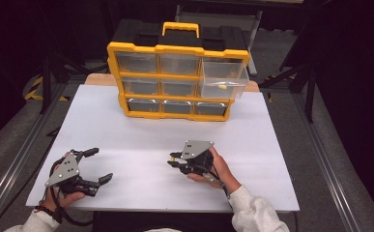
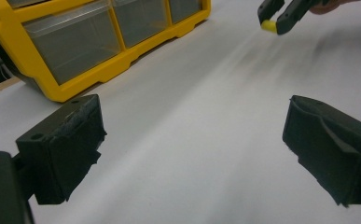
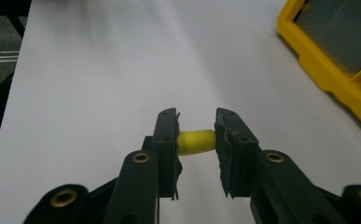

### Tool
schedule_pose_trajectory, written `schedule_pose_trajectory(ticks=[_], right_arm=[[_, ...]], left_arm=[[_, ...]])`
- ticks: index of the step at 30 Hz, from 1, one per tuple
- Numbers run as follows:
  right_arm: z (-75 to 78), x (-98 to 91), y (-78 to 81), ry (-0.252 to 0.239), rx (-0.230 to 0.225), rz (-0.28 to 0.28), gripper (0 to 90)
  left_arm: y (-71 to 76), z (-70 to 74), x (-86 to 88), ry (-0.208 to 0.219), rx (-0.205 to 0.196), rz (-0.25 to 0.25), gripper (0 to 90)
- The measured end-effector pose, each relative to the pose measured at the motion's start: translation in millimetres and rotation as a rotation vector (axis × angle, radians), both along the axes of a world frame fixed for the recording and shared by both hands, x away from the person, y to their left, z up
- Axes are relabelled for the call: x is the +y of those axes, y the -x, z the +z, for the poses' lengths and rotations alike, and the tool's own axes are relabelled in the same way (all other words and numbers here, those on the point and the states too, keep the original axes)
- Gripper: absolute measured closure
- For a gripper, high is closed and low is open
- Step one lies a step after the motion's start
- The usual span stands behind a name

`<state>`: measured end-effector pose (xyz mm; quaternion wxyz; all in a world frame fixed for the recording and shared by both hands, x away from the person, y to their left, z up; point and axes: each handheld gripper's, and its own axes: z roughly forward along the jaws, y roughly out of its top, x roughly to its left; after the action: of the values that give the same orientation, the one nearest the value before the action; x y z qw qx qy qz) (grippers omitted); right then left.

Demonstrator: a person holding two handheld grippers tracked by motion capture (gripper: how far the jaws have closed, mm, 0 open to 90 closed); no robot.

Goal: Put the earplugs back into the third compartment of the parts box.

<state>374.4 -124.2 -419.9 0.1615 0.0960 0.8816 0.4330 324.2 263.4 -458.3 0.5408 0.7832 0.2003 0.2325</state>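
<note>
The high view looks forward and down from above the near edge of the worktop (image 1: 141, 140), taking in the yellow drawer cabinet (image 1: 177, 72) at upper centre. Each tongs-mounted camera skims low along its own jaws, close to the surface; both share the white worktop and the cabinet's front.

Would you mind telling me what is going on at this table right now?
A person works with two handheld grippers at a white table. The right gripper is shut on a small yellow cylindrical piece, held clear of the table. The left gripper sits open with nothing between its jaws. At the back stands a yellow drawer organizer; its top right drawer is pulled out, with something small and yellow inside.
</note>
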Motion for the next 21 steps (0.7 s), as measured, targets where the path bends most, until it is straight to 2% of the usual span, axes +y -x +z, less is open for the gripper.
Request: schedule_pose_trajectory(ticks=[10,21], right_arm=[[29.6,-18.0,7.5,-0.064,-0.092,-0.041,71.5],[58.0,-34.7,16.7,-0.109,-0.182,-0.082,71.8]], left_arm=[[-0.4,-0.1,0.5,0.002,0.002,0.002,6.6],[-0.3,0.2,1.4,0.010,0.001,0.006,6.6]])
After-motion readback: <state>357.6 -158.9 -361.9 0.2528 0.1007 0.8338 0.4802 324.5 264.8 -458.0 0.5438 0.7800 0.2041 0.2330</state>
